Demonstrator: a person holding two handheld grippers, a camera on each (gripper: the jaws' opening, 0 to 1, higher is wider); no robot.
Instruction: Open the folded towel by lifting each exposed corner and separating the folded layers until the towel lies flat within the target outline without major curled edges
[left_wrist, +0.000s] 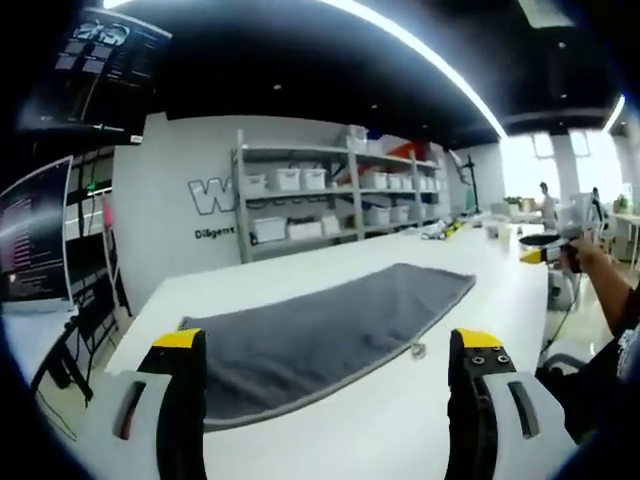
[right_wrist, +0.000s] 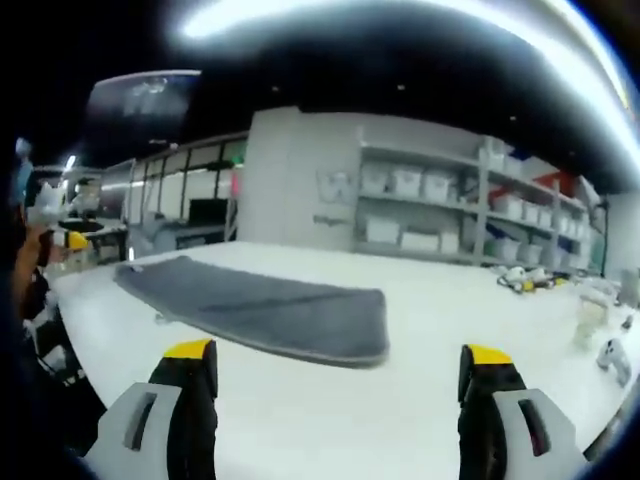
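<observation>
A: So, how far along is it?

B: Barely begun, I'd judge. The white table carries the grey towel, a long folded strip ahead of the left gripper, its near edge just beyond the left finger and its far end running off past the right one. No corner is lifted and no layer is parted.

A: And from the other hand?

B: In the right gripper view the towel lies ahead and to the left of the right gripper, its rounded end about midway between the fingertips but well beyond them. The table under the jaws is bare.

A: Are the fingers holding anything?

B: No. Both pairs stand wide apart with nothing between them, and neither touches the cloth.

A: Any target outline?

B: I can't make one out on the white top; the fisheye blur may be hiding it. All the unfolding and flattening is left to do.

A: Anything written?

B: On the grey wall, far beyond the left finger, there's a big outlined "W" with more letters hidden behind the shelf unit. Below it is a small dark line starting "D", too blurred to read. There's also a small tag at the towel's near edge; I can't read it.
</observation>
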